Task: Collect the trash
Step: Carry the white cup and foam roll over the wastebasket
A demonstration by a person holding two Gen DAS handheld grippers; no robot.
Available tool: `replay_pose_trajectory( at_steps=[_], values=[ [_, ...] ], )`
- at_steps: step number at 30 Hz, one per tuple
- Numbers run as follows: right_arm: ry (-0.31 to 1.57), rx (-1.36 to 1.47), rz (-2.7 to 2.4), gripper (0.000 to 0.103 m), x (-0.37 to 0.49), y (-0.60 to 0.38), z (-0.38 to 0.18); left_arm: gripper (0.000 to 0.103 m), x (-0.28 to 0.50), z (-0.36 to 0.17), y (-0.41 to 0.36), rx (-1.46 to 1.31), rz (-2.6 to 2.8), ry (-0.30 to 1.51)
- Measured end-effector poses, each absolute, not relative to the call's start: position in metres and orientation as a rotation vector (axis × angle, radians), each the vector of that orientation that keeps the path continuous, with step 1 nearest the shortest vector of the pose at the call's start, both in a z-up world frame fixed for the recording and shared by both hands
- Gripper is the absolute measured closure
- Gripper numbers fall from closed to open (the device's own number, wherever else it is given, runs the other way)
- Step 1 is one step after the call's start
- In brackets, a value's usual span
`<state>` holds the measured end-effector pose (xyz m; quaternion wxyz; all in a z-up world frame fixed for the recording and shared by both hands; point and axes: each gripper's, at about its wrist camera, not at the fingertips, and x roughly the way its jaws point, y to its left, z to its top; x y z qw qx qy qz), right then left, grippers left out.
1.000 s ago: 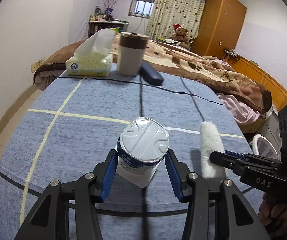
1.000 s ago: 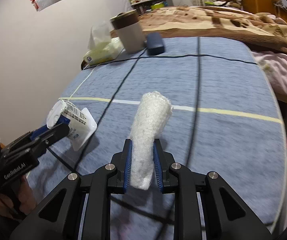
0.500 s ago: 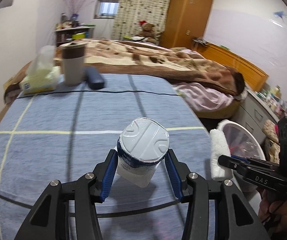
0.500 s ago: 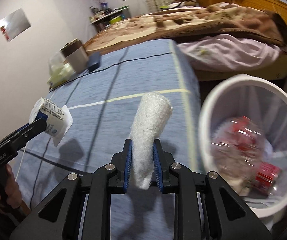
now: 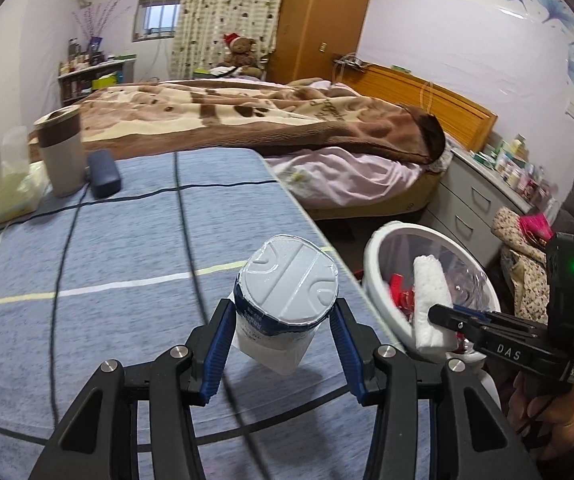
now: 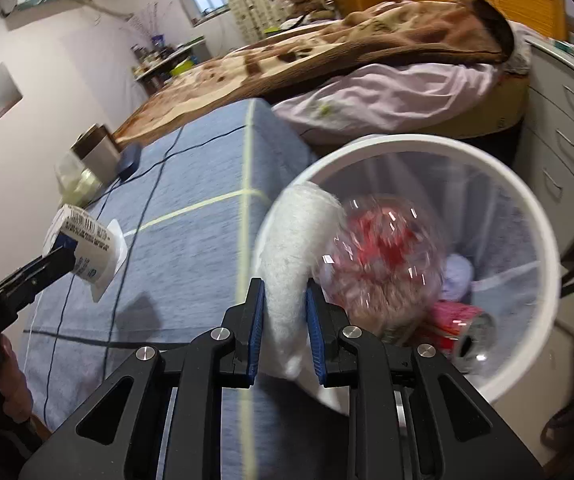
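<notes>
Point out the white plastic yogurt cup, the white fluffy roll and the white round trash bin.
White plastic yogurt cup (image 5: 287, 290): left wrist view, on its sealed foil lid.
White fluffy roll (image 6: 293, 248): right wrist view, mid-body above the fingers.
White round trash bin (image 6: 535, 216): right wrist view, on its rim.

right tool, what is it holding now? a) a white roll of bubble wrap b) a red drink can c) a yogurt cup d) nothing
a: the right tool is shut on the white roll of bubble wrap, held at the rim of the white trash bin; the yogurt cup sits in the left tool.
</notes>
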<state>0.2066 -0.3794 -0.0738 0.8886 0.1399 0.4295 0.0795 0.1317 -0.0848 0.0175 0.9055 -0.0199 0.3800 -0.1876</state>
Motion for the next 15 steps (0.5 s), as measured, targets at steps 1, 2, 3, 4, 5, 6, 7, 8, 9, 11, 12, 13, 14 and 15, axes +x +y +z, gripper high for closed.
replay_pose_trajectory(
  at_steps=[1,2,3,4,5,6,7,8,9,11,12,13,14,15],
  values=[
    [0.888,0.298,0.154,0.082,0.206,-0.384,-0.074,0.054,0.133,0.018,-0.089,-0.037,-0.396,0.786],
    [0.885,0.302,0.141,0.082,0.205,-0.389,-0.074,0.054,0.133,0.018,-0.095,-0.032,-0.406,0.787],
    [0.882,0.305,0.128,0.082,0.204,-0.394,-0.074,0.054,0.134,0.018,-0.103,-0.025,-0.42,0.788],
    [0.881,0.31,0.119,0.082,0.204,-0.397,-0.075,0.054,0.134,0.019,-0.109,-0.02,-0.429,0.788],
    [0.878,0.318,0.11,0.082,0.203,-0.401,-0.075,0.054,0.134,0.019,-0.116,-0.014,-0.443,0.789],
    [0.876,0.323,0.101,0.082,0.202,-0.405,-0.075,0.054,0.135,0.019,-0.121,-0.009,-0.451,0.789],
    [0.873,0.328,0.093,0.082,0.201,-0.409,-0.076,0.054,0.135,0.02,-0.128,-0.002,-0.463,0.787],
    [0.87,0.334,0.088,0.082,0.199,-0.412,-0.075,0.054,0.135,0.02,-0.135,0.004,-0.475,0.787],
    [0.867,0.339,0.082,0.082,0.198,-0.415,-0.075,0.054,0.136,0.021,-0.141,0.01,-0.487,0.785],
    [0.863,0.347,0.074,0.082,0.196,-0.421,-0.076,0.054,0.135,0.022,-0.152,0.019,-0.506,0.782],
    [0.862,0.349,0.07,0.082,0.195,-0.423,-0.076,0.054,0.135,0.022,-0.159,0.024,-0.519,0.781],
    [0.86,0.354,0.066,0.082,0.194,-0.426,-0.076,0.054,0.136,0.022,-0.164,0.028,-0.527,0.78],
    [0.86,0.358,0.063,0.082,0.193,-0.428,-0.076,0.054,0.136,0.023,-0.17,0.032,-0.535,0.779],
    [0.859,0.363,0.062,0.082,0.193,-0.43,-0.077,0.054,0.136,0.023,-0.176,0.036,-0.548,0.779]
  ],
)
